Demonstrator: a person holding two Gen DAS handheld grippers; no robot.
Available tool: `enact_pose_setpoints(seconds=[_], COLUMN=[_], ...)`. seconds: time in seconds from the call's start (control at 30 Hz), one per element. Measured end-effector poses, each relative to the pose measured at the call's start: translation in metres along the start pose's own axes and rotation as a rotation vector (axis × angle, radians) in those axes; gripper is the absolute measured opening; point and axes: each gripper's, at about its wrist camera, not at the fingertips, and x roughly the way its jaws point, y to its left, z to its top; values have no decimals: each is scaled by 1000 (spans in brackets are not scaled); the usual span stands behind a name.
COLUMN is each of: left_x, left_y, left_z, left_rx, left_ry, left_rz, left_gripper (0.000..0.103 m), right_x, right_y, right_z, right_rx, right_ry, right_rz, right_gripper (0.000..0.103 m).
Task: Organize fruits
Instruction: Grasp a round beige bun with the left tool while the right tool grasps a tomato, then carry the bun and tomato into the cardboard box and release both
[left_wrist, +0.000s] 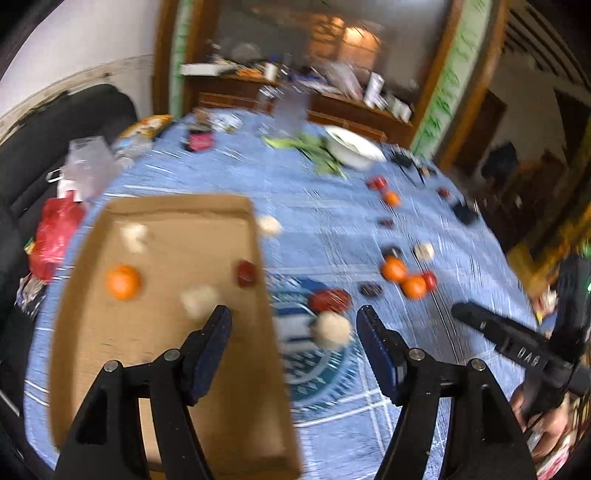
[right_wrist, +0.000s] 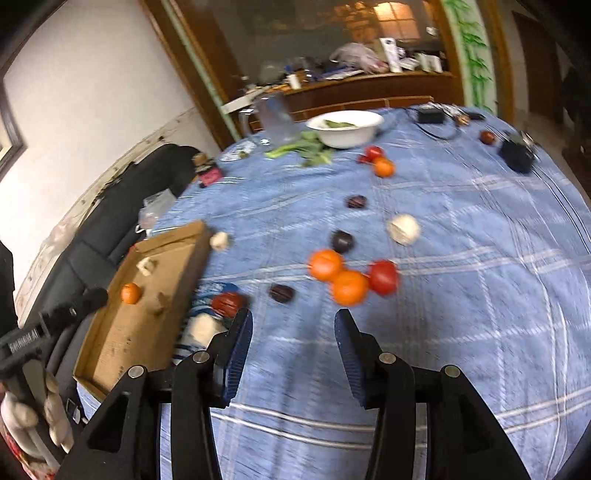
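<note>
A shallow cardboard tray (left_wrist: 166, 332) lies at the left of the blue-clothed table (right_wrist: 461, 295). In it are an orange (left_wrist: 123, 281), a dark red fruit (left_wrist: 246, 273) and two white pieces (left_wrist: 199, 300). My left gripper (left_wrist: 293, 321) hangs open and empty over the tray's right edge, with a white ball (left_wrist: 332, 329) and a red fruit (left_wrist: 330, 300) just beyond. My right gripper (right_wrist: 293, 326) is open and empty above bare cloth. Ahead of it lie two oranges (right_wrist: 349, 287), a red fruit (right_wrist: 384, 277), several dark plums (right_wrist: 281, 292) and a white piece (right_wrist: 404, 229).
At the far side stand a white bowl (right_wrist: 345, 127), loose greens (right_wrist: 306, 149) and a clear pitcher (right_wrist: 275, 116). Another orange with a red fruit (right_wrist: 383, 167) lies near them. Black gadgets (right_wrist: 517, 155) sit far right. A black sofa (right_wrist: 110, 221) borders the table's left.
</note>
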Motion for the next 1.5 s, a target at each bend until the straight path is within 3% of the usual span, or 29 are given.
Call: enact_pose_setpoints(seconds=[0.1, 0.23, 0.47, 0.57, 0.77, 0.9, 1.0, 1.17, 1.33, 1.37, 1.4, 1.5], left_x=[27, 58, 75, 84, 87, 88, 87, 88, 91, 91, 90, 88], left_y=[-22, -35, -47, -48, -48, -48, -45, -48, -52, -52, -52, -47], left_z=[-10, -19, -19, -22, -22, -25, -26, -26, -28, -29, -28, -27], left_rx=[24, 46, 105, 128, 134, 147, 140, 154, 183, 186, 182, 159], left_ry=[57, 107, 111, 134, 121, 106, 100, 97, 91, 90, 87, 79], left_rz=[-13, 26, 45, 48, 44, 69, 47, 64, 88, 88, 84, 66], left_gripper=[69, 69, 68, 48, 46, 33, 33, 33, 33, 33, 33, 33], right_x=[-7, -7, 18, 30, 41, 43, 45, 57, 78, 79, 79, 74], right_y=[-16, -30, -39, -39, -42, -57, -67, -70, -61, -62, -63, -66], right_z=[-5, -9, -10, -8, -1, 11, 19, 33, 40, 40, 40, 37], right_rx=[12, 13, 12, 7, -29, 38, 85, 128, 92, 97, 102, 108], right_ry=[-1, 3, 45, 62, 57, 46, 35, 38, 66, 67, 71, 75], right_rz=[-16, -25, -22, -22, -81, -87, -87, -80, -104, -97, -77, -62], right_gripper=[50, 50, 50, 50, 50, 50, 41, 41, 41, 39, 31, 31])
